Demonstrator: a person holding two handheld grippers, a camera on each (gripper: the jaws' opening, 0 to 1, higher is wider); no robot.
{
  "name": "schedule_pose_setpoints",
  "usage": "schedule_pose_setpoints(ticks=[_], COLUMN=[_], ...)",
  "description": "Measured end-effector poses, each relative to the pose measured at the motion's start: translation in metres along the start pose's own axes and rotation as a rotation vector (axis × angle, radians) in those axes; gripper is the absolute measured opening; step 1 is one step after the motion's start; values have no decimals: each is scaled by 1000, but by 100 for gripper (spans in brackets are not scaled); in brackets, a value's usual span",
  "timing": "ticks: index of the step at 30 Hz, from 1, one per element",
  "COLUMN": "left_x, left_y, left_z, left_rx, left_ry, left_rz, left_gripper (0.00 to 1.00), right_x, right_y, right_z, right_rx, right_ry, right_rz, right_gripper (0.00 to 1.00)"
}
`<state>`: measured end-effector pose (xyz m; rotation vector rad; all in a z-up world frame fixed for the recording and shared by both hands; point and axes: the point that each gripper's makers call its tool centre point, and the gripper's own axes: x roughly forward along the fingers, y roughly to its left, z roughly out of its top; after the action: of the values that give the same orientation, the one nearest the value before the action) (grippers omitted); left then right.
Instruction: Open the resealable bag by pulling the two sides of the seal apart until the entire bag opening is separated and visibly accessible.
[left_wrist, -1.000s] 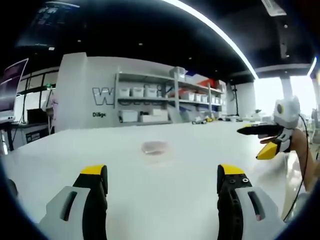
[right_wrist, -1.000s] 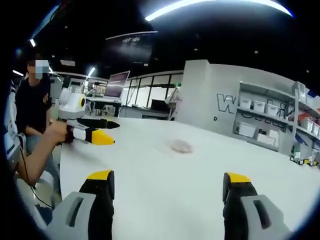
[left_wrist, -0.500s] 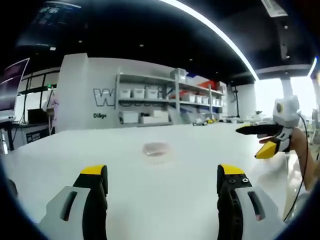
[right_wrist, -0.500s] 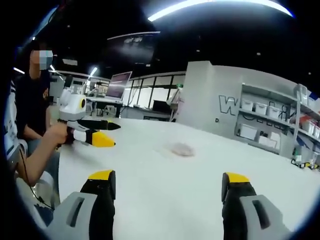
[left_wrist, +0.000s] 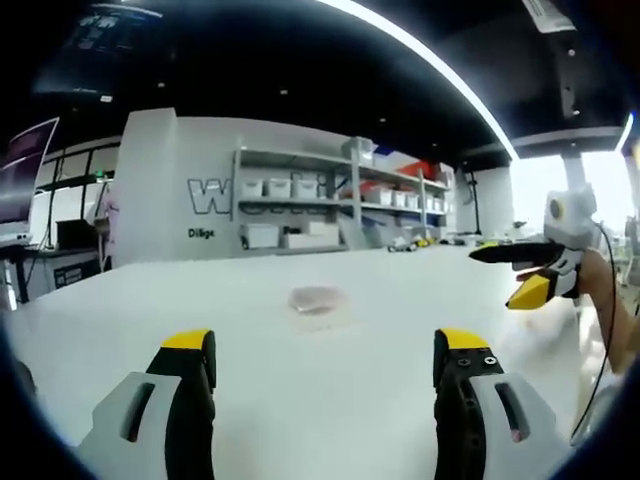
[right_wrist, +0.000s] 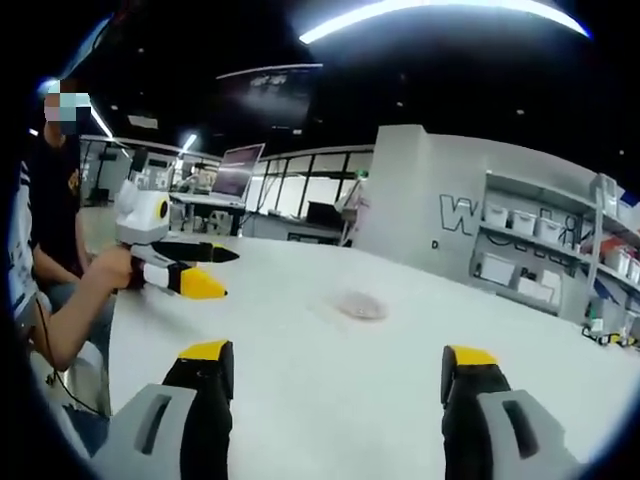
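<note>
A small clear resealable bag (left_wrist: 315, 298) lies flat on the white table (left_wrist: 300, 400), well ahead of both grippers. In the left gripper view, my left gripper (left_wrist: 322, 352) is open, its yellow-tipped jaws wide apart with nothing between them. The right gripper (left_wrist: 508, 276) comes in from the right, held above the table by a hand, also open. In the right gripper view the bag (right_wrist: 360, 305) sits beyond my right gripper (right_wrist: 338, 356), whose jaws are spread and hold nothing. The left gripper (right_wrist: 227, 272) hovers at the left.
Shelves with white bins (left_wrist: 290, 205) stand along the back wall. A person (right_wrist: 55, 250) sits at the table's left edge in the right gripper view. Behind is a desk with a laptop (right_wrist: 233, 170). A cable (left_wrist: 603, 330) hangs from the right gripper.
Almost nothing: both cameras have shifted slightly with the hands. The right gripper has risen a little in the left gripper view. The bag lies where it was.
</note>
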<state>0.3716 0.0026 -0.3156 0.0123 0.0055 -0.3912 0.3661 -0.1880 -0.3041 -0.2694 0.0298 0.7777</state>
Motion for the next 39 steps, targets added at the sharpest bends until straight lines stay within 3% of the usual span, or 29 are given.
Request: schedule_pose_setpoints(ticks=[39], left_x=[3], left_y=[-1], left_z=[-1], left_rx=[5], left_ry=[6], left_rz=[-7], left_gripper=[89], right_x=[18], right_y=[-11], right_z=[-1], right_rx=[-16], right_ry=[28], right_rz=[20], right_gripper=[80])
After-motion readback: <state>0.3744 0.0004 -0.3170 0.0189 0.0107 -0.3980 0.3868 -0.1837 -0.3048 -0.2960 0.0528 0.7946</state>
